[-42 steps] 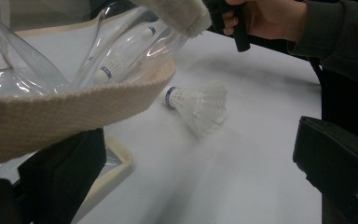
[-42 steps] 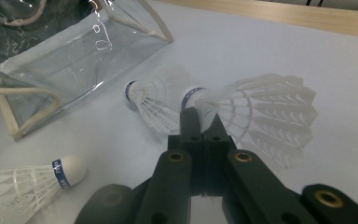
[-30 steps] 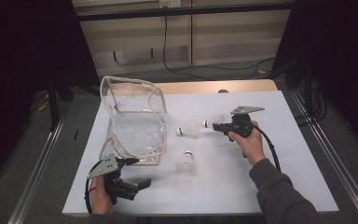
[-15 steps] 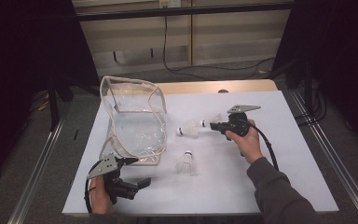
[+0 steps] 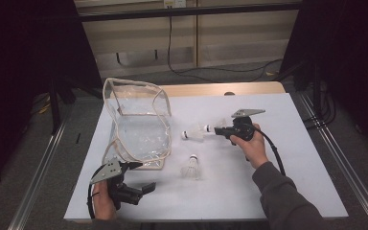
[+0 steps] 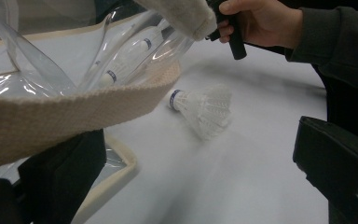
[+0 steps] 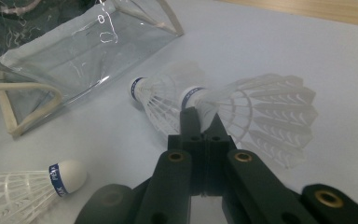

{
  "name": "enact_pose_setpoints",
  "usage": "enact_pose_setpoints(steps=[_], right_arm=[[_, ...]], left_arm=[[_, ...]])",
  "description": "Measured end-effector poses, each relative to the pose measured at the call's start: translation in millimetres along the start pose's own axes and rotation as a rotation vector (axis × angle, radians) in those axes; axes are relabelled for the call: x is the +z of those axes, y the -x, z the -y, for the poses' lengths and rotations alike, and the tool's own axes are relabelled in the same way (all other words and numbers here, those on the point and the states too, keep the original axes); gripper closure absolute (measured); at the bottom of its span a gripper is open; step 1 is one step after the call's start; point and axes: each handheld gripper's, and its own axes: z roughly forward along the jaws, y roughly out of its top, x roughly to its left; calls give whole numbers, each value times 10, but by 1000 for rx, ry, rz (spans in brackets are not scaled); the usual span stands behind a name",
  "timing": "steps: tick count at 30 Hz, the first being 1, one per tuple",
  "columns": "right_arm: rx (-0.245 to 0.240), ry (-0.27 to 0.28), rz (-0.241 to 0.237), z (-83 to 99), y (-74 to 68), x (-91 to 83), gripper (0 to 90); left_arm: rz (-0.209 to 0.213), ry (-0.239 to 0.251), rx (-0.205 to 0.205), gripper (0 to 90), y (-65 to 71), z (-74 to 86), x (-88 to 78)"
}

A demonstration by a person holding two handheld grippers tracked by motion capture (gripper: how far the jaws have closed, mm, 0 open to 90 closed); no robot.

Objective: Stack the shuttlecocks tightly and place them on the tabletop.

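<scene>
Now, from the left: the left gripper [image 5: 141,188] sits at about seven o'clock on the white table [image 5: 287,182], jaws standing apart. In the left gripper view its left jaw sits under the woven strap of the clear bag [image 5: 139,129] and the right jaw stands off to the side, so whether it actually pins the strap I cannot tell; I read it as open. Shuttlecocks already lie inside the bag [image 6: 126,56]. Just right of the bag, at six o'clock from the table's middle, a loose shuttlecock [image 5: 192,166] lies on its side. Above it, near the centre, another shuttlecock [image 5: 193,133] lies close to the bag's right wall. Then the right gripper [image 5: 216,129], at about three o'clock, jaws pinched tight on the cork end of a third shuttlecock [image 7: 256,112], feathers fanning away from the jaws.

The risk, as I judge it: that pinch is on a small rounded cork, so a quick swing toward the bag could let it twist or slip out. The feathers also overlap the neighbour on the table, and a low carry could drag it along. And if the bag mouth sags, the feathers could catch on its rim
</scene>
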Motion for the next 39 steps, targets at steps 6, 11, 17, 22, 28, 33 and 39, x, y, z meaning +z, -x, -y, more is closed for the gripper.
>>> enact_pose_setpoints(steps=[6, 11, 17, 22, 28, 33, 39], right_arm=[[-5, -8, -6, 21, -24, 54, 898], [-1, -10, -12, 34, -42, 91, 898], [-9, -15, -19, 39, -59, 116, 897], [-14, -27, -25, 49, -72, 130, 897], [-22, -35, -39, 57, -97, 148, 898], [-31, -45, -46, 66, -126, 155, 897], [-55, -56, -54, 74, -163, 139, 897]], left_arm=[[0, 2, 0, 27, 0, -1, -2], [-1, -2, 4, 27, -2, 0, -3], [1, -5, 3, 27, 0, 1, 5], [2, -6, 3, 27, 0, 1, 5], [7, -8, 2, 27, 7, 4, 22], [7, -10, 2, 27, 4, 6, 18], [4, -6, 2, 27, 0, 4, 13]])
